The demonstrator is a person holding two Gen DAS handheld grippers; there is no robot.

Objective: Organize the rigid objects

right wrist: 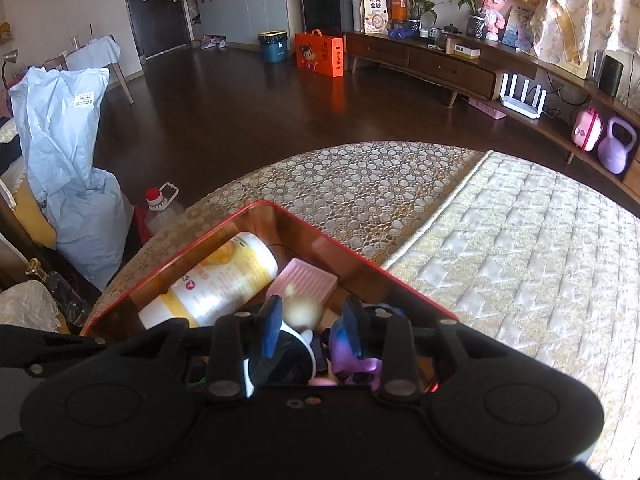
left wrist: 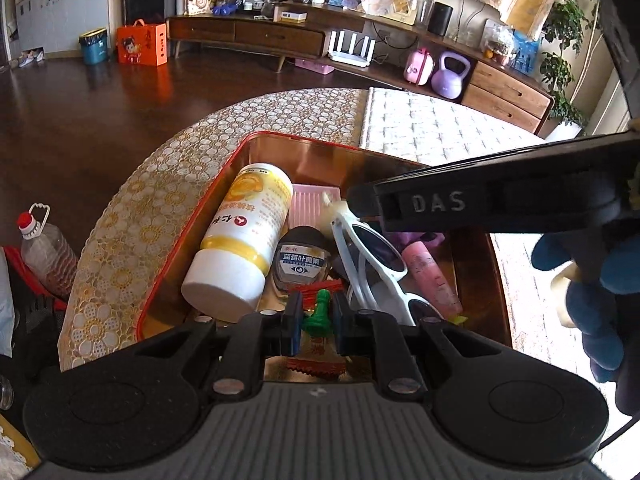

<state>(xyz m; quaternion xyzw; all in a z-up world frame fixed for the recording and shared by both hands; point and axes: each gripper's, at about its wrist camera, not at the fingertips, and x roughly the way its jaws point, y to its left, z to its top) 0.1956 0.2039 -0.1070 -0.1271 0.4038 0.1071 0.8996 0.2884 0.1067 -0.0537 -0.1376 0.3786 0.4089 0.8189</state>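
A red tin box (left wrist: 188, 216) sits on the patterned table and holds a yellow-and-white bottle (left wrist: 240, 236), a small dark bottle (left wrist: 302, 262), a pink comb (left wrist: 310, 208), white sunglasses (left wrist: 376, 264) and a pink tube (left wrist: 430, 276). My left gripper (left wrist: 316, 316) hangs over the box's near end, its blue pads on either side of a green chess pawn (left wrist: 320, 310). My right gripper (right wrist: 310, 330) is open above the box (right wrist: 360, 258), over a cream round object (right wrist: 302, 310), the sunglasses and a purple toy (right wrist: 352, 354). Its arm crosses the left wrist view (left wrist: 500, 200).
The table has a gold lace cloth (left wrist: 132, 216) and a quilted cream cover (right wrist: 520, 248). An oil jug (left wrist: 44, 252) and a pale blue bag (right wrist: 68, 168) stand on the floor to the left. A wooden TV cabinet (right wrist: 440, 64) runs along the far wall.
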